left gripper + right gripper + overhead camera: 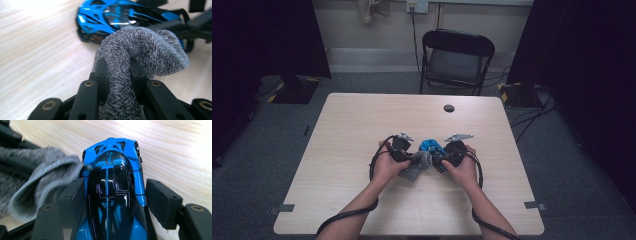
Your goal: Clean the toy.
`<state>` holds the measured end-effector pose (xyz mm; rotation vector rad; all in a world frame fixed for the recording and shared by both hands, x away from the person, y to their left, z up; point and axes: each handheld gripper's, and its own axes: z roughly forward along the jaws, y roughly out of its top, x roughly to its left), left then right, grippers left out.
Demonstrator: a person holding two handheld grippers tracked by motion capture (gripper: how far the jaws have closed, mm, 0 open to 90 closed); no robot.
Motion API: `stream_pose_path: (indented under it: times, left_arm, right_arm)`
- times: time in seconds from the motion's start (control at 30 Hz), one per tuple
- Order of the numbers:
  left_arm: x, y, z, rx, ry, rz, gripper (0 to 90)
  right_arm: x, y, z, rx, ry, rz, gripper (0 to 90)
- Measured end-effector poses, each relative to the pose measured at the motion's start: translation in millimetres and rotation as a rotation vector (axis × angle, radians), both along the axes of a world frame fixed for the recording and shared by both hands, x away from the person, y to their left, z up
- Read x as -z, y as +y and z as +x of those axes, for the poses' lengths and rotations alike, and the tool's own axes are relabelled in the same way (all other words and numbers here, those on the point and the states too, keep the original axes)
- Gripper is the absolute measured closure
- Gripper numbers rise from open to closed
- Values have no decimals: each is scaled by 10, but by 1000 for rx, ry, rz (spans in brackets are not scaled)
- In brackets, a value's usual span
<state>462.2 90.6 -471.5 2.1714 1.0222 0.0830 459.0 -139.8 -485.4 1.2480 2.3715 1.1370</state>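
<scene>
Car [112,192], a blue and black toy, is sitting on the table [362,125] near its middle, between the person's two hands. Right gripper [112,202] is holding it: the two black jaws are standing on either side of the car's body, the left jaw against its side, the other jaw close by its far side, with the nose pointing away from the camera. Left gripper [118,72] is clamping a grey cloth [140,47], the jaws pressed tight on a bunched fold of it. The free end of the cloth is arching over and touching the car's side, as the left gripper view shows. In the high view both grippers are meeting over the car [431,146], with the cloth [416,167] hanging just below it toward the person. A black chair [455,60] is standing beyond the table's far edge.
</scene>
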Motion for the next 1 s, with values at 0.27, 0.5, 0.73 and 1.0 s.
stream_pose_path:
  times: [0.27, 0.5, 0.73, 1.0]
  left_arm:
    - [-10, 60, 189, -60, 8, 13, 729]
    - [-7, 133, 301, -112, -13, 24, 727]
    - [-1, 200, 350, -154, -16, 18, 727]
    - [-19, 237, 352, -159, -12, 17, 727]
  right_arm:
    - [-1, -1, 11, 0, 5, 1, 330]
    - [-1, -1, 8, 1, 4, 2, 331]
    - [4, -6, 8, 1, 3, 5, 330]
    - [6, -8, 9, -1, 2, 7, 330]
